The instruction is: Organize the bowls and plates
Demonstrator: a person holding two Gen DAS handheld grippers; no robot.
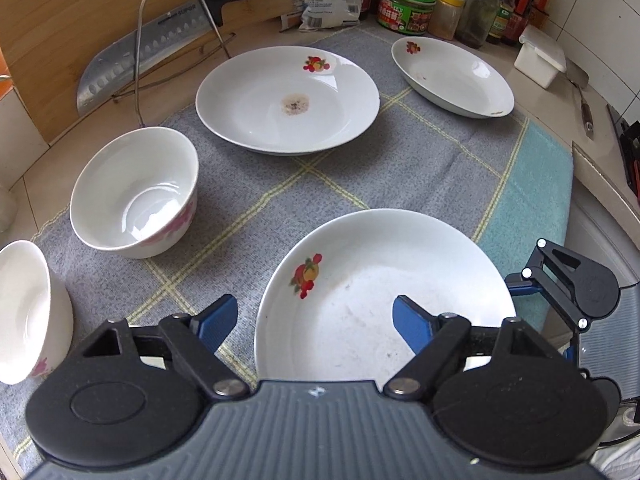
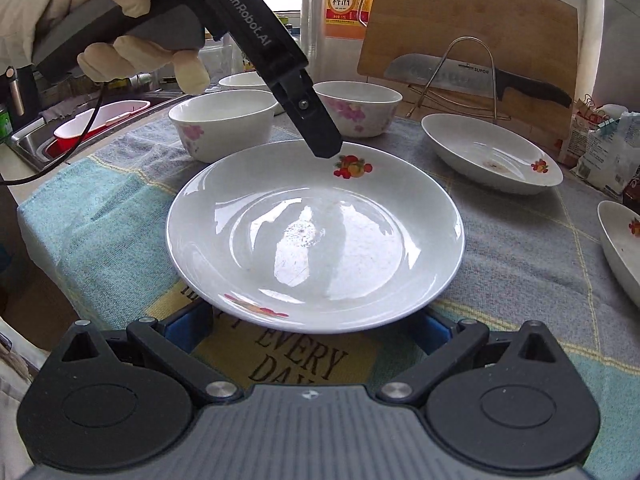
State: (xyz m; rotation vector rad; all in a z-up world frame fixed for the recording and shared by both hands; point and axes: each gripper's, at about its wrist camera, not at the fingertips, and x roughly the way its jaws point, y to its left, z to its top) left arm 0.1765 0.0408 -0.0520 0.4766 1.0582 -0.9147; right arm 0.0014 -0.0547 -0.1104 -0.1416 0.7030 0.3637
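Note:
A white plate with a fruit print [image 1: 380, 292] [image 2: 316, 236] lies near me on the grey checked cloth. My left gripper [image 1: 314, 322] is open and hovers over its near edge; it shows from the side in the right wrist view [image 2: 320, 136]. My right gripper [image 2: 310, 330] is open, its blue fingers [image 2: 188, 330] partly hidden under the plate's near rim; it also shows in the left wrist view [image 1: 560, 292]. A second plate [image 1: 287, 100] [image 2: 492, 154] and a third [image 1: 452, 76] [image 2: 622, 248] lie further off. Two flowered bowls [image 1: 134, 192] [image 1: 28, 312] stand left.
A knife [image 1: 160, 44] rests on a wire rack against a wooden board [image 1: 60, 20]. Jars and bottles [image 1: 406, 8] line the back wall. A white box [image 1: 540, 56] and spatula lie right. A sink [image 2: 72, 132] is beyond the cloth's end.

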